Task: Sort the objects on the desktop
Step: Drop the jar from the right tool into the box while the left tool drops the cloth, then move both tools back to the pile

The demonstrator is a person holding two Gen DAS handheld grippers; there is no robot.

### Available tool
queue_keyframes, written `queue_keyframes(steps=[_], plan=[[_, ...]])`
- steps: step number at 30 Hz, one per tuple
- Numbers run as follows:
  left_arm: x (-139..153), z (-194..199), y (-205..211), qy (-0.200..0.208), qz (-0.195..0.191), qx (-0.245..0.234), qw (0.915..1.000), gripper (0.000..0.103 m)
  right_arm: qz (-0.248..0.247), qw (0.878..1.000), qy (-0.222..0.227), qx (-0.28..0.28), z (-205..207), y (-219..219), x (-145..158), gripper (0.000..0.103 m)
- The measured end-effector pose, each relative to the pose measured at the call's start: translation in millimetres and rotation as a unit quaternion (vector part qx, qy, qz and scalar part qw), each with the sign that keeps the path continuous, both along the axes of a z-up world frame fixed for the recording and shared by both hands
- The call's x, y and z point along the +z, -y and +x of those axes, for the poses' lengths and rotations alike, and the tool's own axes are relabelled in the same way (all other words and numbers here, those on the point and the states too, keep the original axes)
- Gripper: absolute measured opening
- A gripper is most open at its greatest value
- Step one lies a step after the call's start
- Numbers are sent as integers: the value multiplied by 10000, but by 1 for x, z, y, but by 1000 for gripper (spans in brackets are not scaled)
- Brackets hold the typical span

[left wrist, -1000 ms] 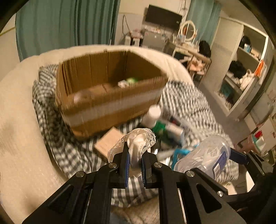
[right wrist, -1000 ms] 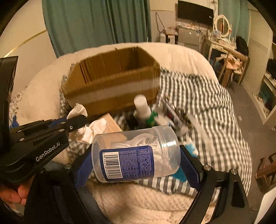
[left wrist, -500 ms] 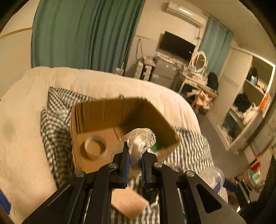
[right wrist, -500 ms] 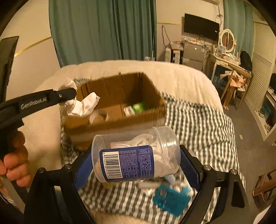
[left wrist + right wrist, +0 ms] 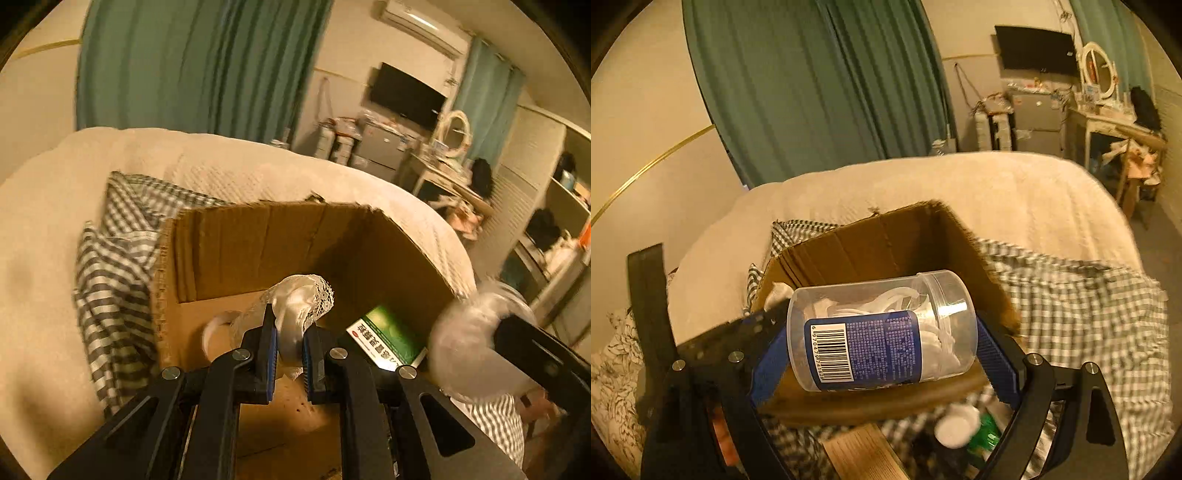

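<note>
L tongs are clamping a white lace-edged cloth, holding it over the open cardboard box, which is sitting on a checked cloth on the bed. R tongs are gripping a clear plastic jar w/ blue label, lying sideways btwn the pads, above the box's near wall. A green-and-white packet is lying inside the box. A white-capped bottle is lying on the checked cloth near the box.

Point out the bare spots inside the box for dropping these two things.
Cardboard box: bare floor along the back wall, behind the tape roll and left of the green packet. Crowded: the near right corner by the packet. The cloth and jar hover above.
</note>
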State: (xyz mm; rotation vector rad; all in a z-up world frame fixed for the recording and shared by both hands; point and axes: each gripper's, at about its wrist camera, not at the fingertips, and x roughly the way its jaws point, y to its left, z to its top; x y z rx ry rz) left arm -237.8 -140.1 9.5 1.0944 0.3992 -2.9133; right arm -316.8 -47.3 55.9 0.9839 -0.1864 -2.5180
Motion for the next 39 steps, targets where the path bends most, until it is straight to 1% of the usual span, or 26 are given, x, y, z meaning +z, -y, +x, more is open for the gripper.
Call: queue_keyframes(steps=[2,3,5,6,7,9,10,11,12,13,15,18,19,21,24,28,30,32,35,39], plan=[[-8,-4,2,58,187,-91,9998,11,-68,9999,85,36,-13,7,-9,90],[-10,-5,2,79,204,-103,9997,12,-77,9999,112,50,-17,9,-13,90],[-17,-9,1,158,118,-110,9997,18,-95,9998,164,57,-23,12,-20,91],[-19,-10,0,195,42,-70,9998,32,-80,9998,169,39,-23,13,-21,92],[-20,-11,0,215,-6,-31,9998,42,-48,9999,142,-40,-23,13,-20,95],[-22,-11,-3,267,74,-130,9995,50,-4,9997,74,-253,-20,8,-15,98],[-21,-10,-5,285,127,-204,9993,57,-51,9993,26,-357,-17,3,-11,99],[-18,-7,-10,289,53,-257,9992,64,-99,9991,11,-416,-14,0,-7,99],[-14,-4,-14,253,-49,-237,9994,79,-151,9988,5,-475,-11,-6,-3,99],[-10,0,-17,188,-166,-186,9995,87,-200,9984,2,-523,-5,-12,3,99],[1,11,-24,49,-305,-200,9993,87,-187,9977,-62,-644,9,-25,14,99],[20,28,-31,-22,-169,-231,9996,88,44,9957,-208,-900,37,-47,31,99],[24,34,-33,-35,-118,-242,9996,92,101,9948,-240,-984,50,-56,34,99],[28,53,-40,-28,-19,-371,9993,95,148,9936,-264,-1093,71,-71,40,99],[21,79,-59,135,-43,-621,9980,95,201,9907,-255,-1320,103,-96,45,99],[-3,108,-87,429,-256,-808,9955,95,264,9865,-166,-1606,139,-121,44,99],[-14,116,-102,636,-454,-1000,9919,95,422,9835,-164,-1749,156,-131,39,99],[-18,124,-113,689,-501,-1094,9903,95,545,9804,-142,-1886,172,-138,29,99],[-23,132,-127,588,-414,-1102,9913,95,528,9795,6,-1944,189,-149,4,99],[-38,130,-140,563,-283,-1154,9913,95,376,9794,356,-1951,194,-162,-34,99]])
